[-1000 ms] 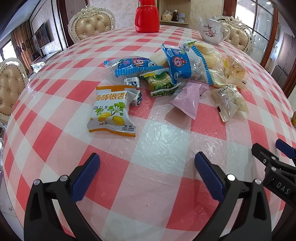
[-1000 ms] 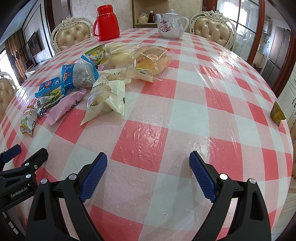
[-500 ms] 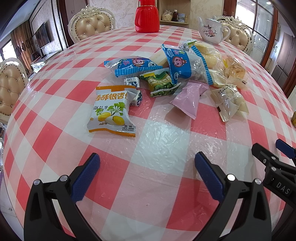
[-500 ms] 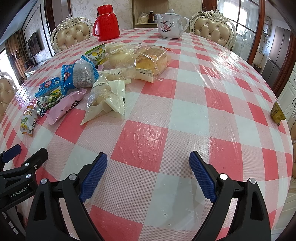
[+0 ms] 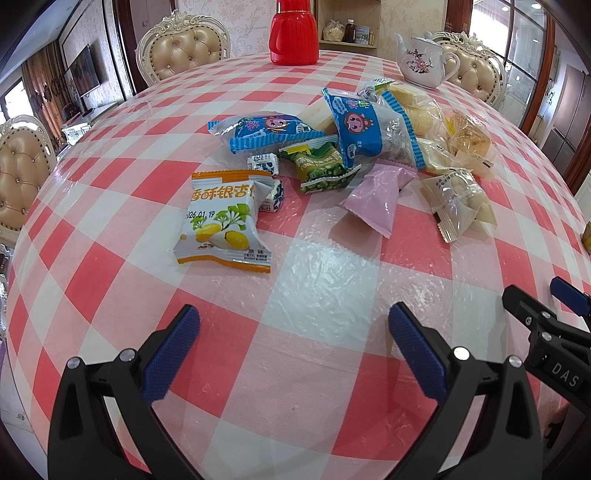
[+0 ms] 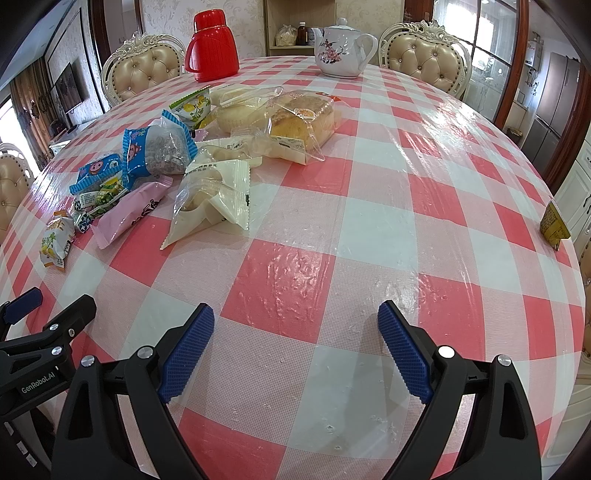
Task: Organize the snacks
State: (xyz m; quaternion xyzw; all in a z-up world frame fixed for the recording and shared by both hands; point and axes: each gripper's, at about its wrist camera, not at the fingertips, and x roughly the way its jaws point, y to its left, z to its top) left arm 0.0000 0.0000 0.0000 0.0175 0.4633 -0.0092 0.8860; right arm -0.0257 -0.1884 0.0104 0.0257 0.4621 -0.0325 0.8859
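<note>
- Left wrist view: the left gripper (image 5: 293,326) hangs low over the checked worktop (image 5: 317,291), its blue-padded fingers (image 5: 173,356) spread wide with nothing between them.
- Right wrist view: the right gripper (image 6: 295,332) is likewise released and empty, fingers (image 6: 404,350) apart above a bare red-and-white patch of the worktop.
- Each gripper shows at the edge of the other's view, side by side near the worktop's front edge.
- The orange-and-white ginkgo packet (image 5: 223,221) is the snack closest to the left gripper; it serves as the landmark here.
- Just beside it on the far right lie two small blue-and-white candies (image 5: 271,195).
- Beyond the ginkgo packet sit a flat blue cartoon packet (image 5: 266,131) and a green packet (image 5: 321,166).
- To its right lies a pink packet (image 5: 376,197), and farther right a clear bag of pale buns (image 5: 458,201).
- A taller blue bag (image 5: 369,129) leans behind the green packet, with clear-wrapped cakes (image 6: 299,123) past it.
- Well beyond the ginkgo packet stand a red thermos (image 5: 293,33) and a white teapot (image 5: 424,61).
</note>
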